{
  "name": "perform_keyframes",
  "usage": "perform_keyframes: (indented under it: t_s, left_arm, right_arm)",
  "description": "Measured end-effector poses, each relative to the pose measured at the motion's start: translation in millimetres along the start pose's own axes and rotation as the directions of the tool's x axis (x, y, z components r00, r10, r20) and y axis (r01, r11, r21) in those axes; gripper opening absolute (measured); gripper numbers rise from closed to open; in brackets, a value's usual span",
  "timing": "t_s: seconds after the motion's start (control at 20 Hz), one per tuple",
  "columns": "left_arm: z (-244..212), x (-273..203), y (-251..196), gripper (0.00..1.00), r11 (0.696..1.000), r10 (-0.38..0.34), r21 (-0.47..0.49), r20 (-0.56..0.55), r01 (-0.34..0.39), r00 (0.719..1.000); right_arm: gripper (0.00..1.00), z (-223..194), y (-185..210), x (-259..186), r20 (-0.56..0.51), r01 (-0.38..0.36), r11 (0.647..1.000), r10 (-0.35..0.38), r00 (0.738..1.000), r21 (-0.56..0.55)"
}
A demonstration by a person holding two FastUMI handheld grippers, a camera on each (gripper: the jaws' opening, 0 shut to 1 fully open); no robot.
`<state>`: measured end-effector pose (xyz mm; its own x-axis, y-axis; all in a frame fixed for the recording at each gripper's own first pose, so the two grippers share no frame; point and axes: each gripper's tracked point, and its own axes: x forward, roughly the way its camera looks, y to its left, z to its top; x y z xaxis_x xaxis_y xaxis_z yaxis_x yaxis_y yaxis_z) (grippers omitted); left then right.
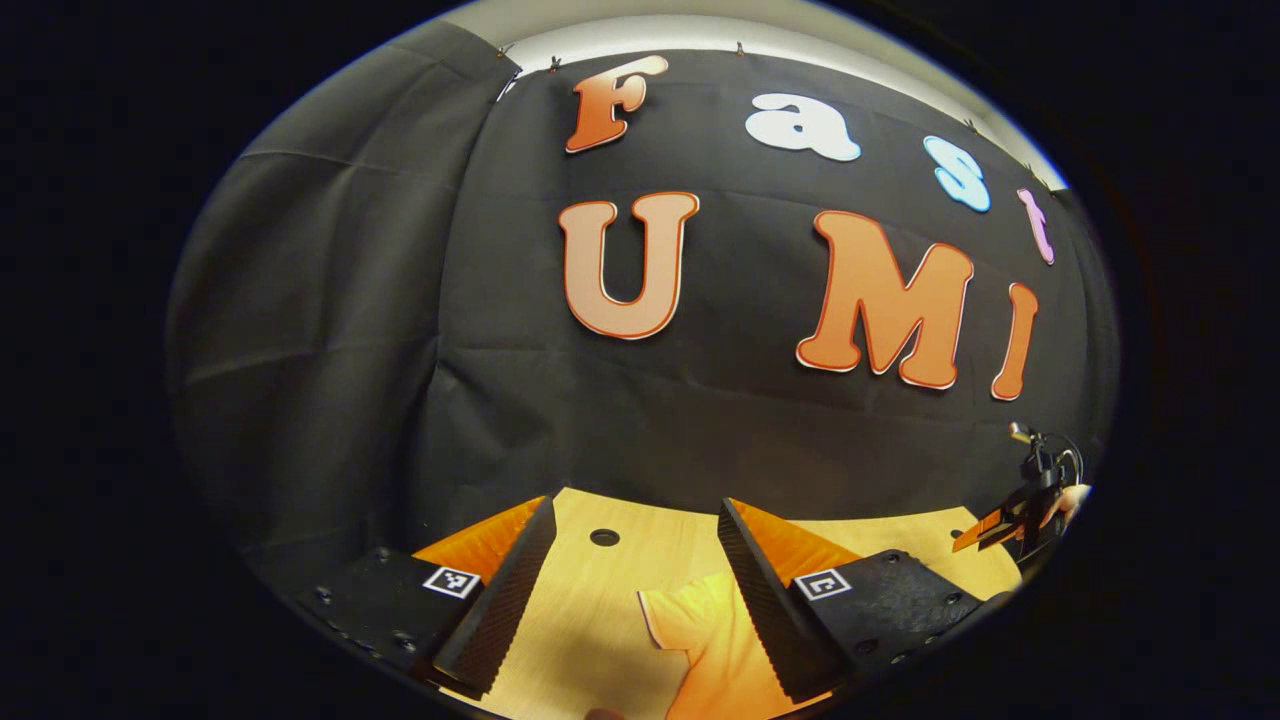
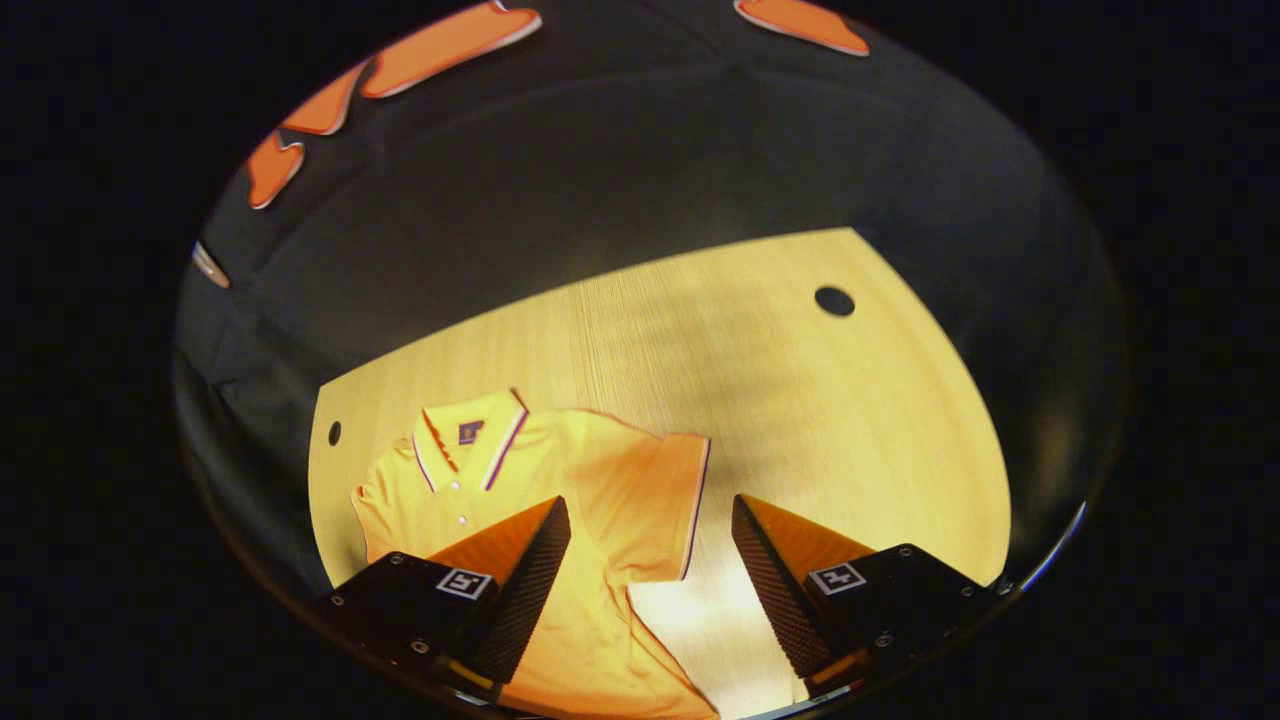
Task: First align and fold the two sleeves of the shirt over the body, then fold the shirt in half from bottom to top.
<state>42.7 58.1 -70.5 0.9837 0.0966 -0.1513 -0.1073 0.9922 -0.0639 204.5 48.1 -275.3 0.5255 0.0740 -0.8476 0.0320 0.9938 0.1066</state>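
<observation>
Shirt (image 2: pixel 600 510) lies flat on the wooden counter (image 2: pixel 800 420), collar (image 2: pixel 470 440) toward the far wall, one short sleeve (image 2: pixel 675 500) spread out to the right. Above it the right gripper (image 2: pixel 650 560) hovers with jaws spread wide, gripping nothing, one finger over the chest and the other over bare wood. From the left gripper view, the left gripper (image 1: pixel 635 570) is also held open and empty, with a sleeve edge (image 1: pixel 700 630) of the shirt between its fingers; the other gripper (image 1: pixel 1020 515) shows far off at the right.

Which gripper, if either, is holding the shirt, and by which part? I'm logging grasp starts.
Neither. The left gripper and right gripper are both open above the polo shirt, which lies flat on the table, sleeves unfolded.
</observation>
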Motion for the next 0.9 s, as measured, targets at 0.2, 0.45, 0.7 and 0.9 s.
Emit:
perform_keyframes:
  t_s: [0.2, 0.45, 0.7, 0.9]
  left_arm:
    - [-8.8, 6.5, 7.9, 0.98, 1.000, 0.021, 0.000, -0.031, -0.021, 0.999]
    - [-23.3, 16.3, 12.8, 0.98, 0.999, 0.041, 0.009, -0.079, -0.040, 0.996]
    - [-24.9, 24.7, 26.0, 0.98, 0.997, 0.069, 0.033, -0.092, -0.066, 0.993]
    - [-27.0, 30.7, 25.2, 0.98, 0.997, 0.065, 0.035, -0.103, -0.062, 0.992]
  right_arm:
    - [0.99, -26.0, -19.2, 57.0, -0.148, 0.094, 0.995, -0.096, 0.984, -0.018]
    - [0.99, -40.9, -23.2, 91.8, -0.244, 0.149, 0.989, -0.142, 0.959, 0.009]
    - [0.96, -48.8, -24.8, 105.6, -0.267, 0.176, 0.984, -0.173, 0.948, -0.015]
    - [0.91, -45.7, -20.2, 106.4, -0.264, 0.174, 0.985, -0.166, 0.950, 0.007]
